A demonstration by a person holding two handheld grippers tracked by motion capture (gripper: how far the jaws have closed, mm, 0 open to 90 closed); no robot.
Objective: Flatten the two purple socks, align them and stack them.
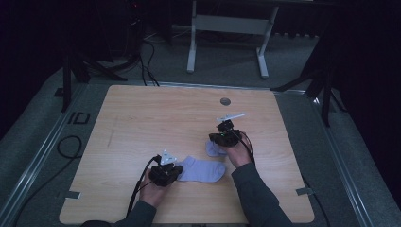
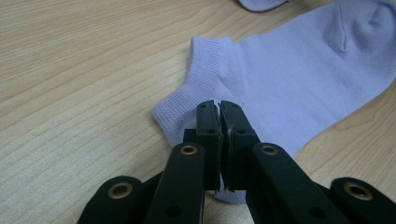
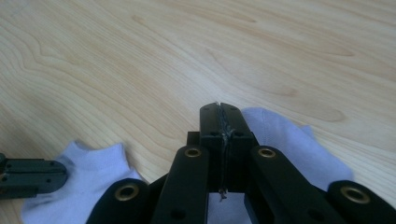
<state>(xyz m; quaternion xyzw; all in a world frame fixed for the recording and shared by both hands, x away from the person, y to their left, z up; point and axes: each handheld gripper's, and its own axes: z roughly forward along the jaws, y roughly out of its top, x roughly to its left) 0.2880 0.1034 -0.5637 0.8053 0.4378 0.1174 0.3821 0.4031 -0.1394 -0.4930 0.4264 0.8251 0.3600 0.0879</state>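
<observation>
Black fingers (image 2: 219, 112) pinch sock cuff (image 2: 196, 88); high view adds table (image 1: 142, 118).

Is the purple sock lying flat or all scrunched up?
Mostly flat. The sock lies spread on the table; its toe end is lifted by the right gripper, and the left gripper pinches its cuff.

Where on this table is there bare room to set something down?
The far half of the table, short of the round grommet, is bare, and so is the left side. It is crowded near the front, around the sock and both hand-held grippers.
</observation>
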